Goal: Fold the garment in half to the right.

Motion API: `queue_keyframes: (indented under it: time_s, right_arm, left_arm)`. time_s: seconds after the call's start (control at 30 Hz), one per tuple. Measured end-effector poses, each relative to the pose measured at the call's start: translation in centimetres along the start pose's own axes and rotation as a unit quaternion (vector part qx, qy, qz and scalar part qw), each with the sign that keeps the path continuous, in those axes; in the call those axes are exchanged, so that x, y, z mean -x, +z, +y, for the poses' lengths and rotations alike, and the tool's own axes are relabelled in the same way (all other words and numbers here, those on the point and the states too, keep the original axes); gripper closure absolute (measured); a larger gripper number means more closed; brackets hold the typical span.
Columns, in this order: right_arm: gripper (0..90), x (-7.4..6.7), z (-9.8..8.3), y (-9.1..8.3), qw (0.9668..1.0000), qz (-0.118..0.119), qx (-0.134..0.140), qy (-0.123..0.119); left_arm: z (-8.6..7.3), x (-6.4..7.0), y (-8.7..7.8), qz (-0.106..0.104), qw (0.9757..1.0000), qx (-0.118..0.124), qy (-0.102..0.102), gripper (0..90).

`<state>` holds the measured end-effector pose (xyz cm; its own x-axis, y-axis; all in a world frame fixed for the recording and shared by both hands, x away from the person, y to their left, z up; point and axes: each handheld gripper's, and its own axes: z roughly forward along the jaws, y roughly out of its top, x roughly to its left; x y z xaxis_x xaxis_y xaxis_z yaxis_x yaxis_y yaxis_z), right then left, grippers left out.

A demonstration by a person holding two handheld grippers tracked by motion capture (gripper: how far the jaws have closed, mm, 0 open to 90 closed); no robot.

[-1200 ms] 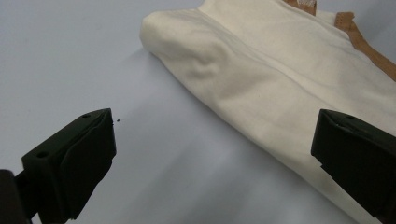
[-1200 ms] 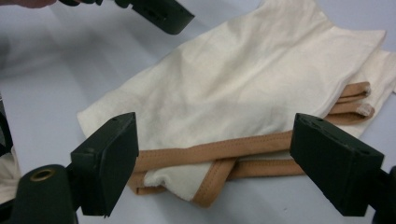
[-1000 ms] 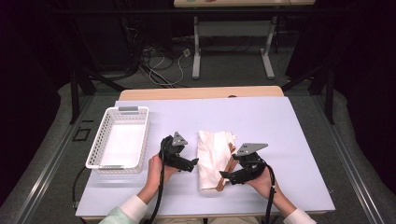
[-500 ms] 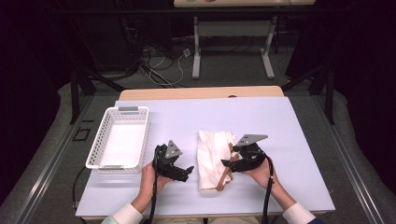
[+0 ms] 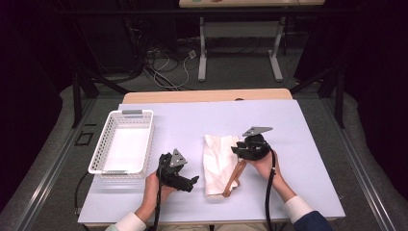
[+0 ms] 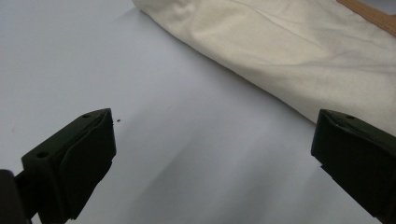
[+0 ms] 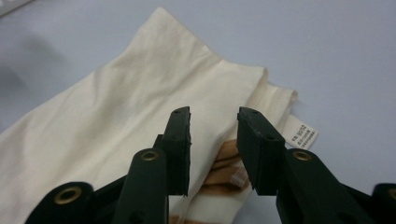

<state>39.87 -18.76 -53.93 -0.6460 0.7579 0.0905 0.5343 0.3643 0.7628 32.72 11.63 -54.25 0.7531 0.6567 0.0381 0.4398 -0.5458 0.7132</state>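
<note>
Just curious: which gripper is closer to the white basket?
Left. The left gripper sits just off the white basket's near right corner; the right gripper is farther right, over the cloth bag.

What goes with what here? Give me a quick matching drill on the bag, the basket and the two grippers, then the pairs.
Column one:
1. cream cloth bag
2. white basket
3. left gripper
4. right gripper

Column two:
A. fingers spread wide above bare table, beside the bag's edge
B. at the table's left, nothing inside
C. lying folded at mid-table, brown strap along its right side
D. fingers just been closing, a gap left, over the bag's corner

Pairs: 1-C, 2-B, 3-A, 4-D
</note>
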Motion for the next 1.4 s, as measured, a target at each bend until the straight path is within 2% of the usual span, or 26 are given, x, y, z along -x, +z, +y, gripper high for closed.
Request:
queue_keyframes:
  time_s: [0.07,0.2,0.3,0.33,0.37,0.43,0.5,0.6,0.63,0.7,0.77,0.8,0.9,1.1,1.2,1.27,1.4]
  right_arm:
    - [66.2,0.5,0.1,1.2,0.9999,-0.007,-0.009,0.012]
    - [65.3,0.8,-0.1,1.9,0.9993,-0.008,-0.029,0.023]
    - [65.4,0.8,-0.1,2.1,0.9990,-0.017,-0.037,0.016]
    - [65.4,0.8,-0.1,2.1,0.9990,-0.017,-0.037,0.016]
    - [65.4,0.8,-0.2,2.2,0.9989,-0.018,-0.042,0.013]
    - [71.0,0.7,-0.2,2.2,0.9987,-0.017,-0.046,0.015]
    - [81.9,0.8,-0.3,2.1,0.9989,-0.009,-0.042,0.020]
    - [84.0,0.9,-0.3,2.0,0.9992,-0.007,-0.037,0.017]
    - [84.5,0.8,-0.4,1.9,0.9992,-0.011,-0.032,0.023]
    - [84.6,0.6,-0.1,1.5,0.9995,-0.014,-0.026,0.009]
    - [84.6,0.6,-0.1,1.4,0.9996,-0.013,-0.021,0.011]
    - [84.6,0.6,0.1,1.0,0.9997,-0.019,-0.016,0.004]
    - [84.8,0.4,0.2,0.4,0.9997,-0.024,-0.004,0.000]
    - [84.7,0.9,-0.1,0.3,0.9993,-0.036,-0.010,-0.001]
    - [84.6,1.0,-0.2,0.0,0.9990,-0.042,-0.013,-0.002]
    - [84.4,1.1,-0.2,-0.1,0.9991,-0.040,-0.012,0.003]
    - [83.5,1.4,-0.6,0.2,0.9987,-0.040,-0.032,0.009]
  left_arm:
    - [0.0,0.0,0.1,-0.001,1.0000,-0.002,-0.004,0.2]
    - [-0.1,-0.1,0.2,-0.009,0.9999,-0.003,-0.005,0.2]
    - [-0.2,0.0,0.4,-0.012,0.9999,-0.008,-0.007,0.2]
    - [-0.2,-0.1,0.4,-0.012,0.9999,-0.011,-0.001,0.2]
    - [-0.2,0.0,0.5,-0.017,0.9998,-0.010,-0.007,0.2]
    - [-0.2,0.1,0.4,-0.018,0.9998,-0.007,-0.006,0.2]
    - [-0.1,0.0,0.4,-0.013,0.9999,-0.006,-0.001,0.2]
    - [-0.2,-0.1,0.4,-0.020,0.9998,-0.009,-0.004,0.2]
    - [-0.2,-0.1,0.5,-0.023,0.9997,-0.011,-0.005,0.2]
    - [-0.2,-0.1,0.5,-0.023,0.9997,-0.011,-0.004,0.2]
    - [-0.2,-0.2,0.4,-0.031,0.9995,-0.008,-0.007,0.2]
    - [-0.2,-0.2,0.4,-0.034,0.9994,-0.006,-0.007,0.2]
    - [-0.2,-0.2,0.5,-0.036,0.9993,-0.007,-0.007,0.2]
    - [-0.2,-0.2,0.6,-0.036,0.9993,-0.012,-0.006,0.2]
    - [-0.2,-0.2,0.7,-0.035,0.9992,-0.013,-0.013,0.2]
    - [-0.2,-0.2,0.7,-0.034,0.9993,-0.016,-0.008,0.2]
    - [-0.2,-0.2,0.8,-0.039,0.9990,-0.022,-0.011,0.1]
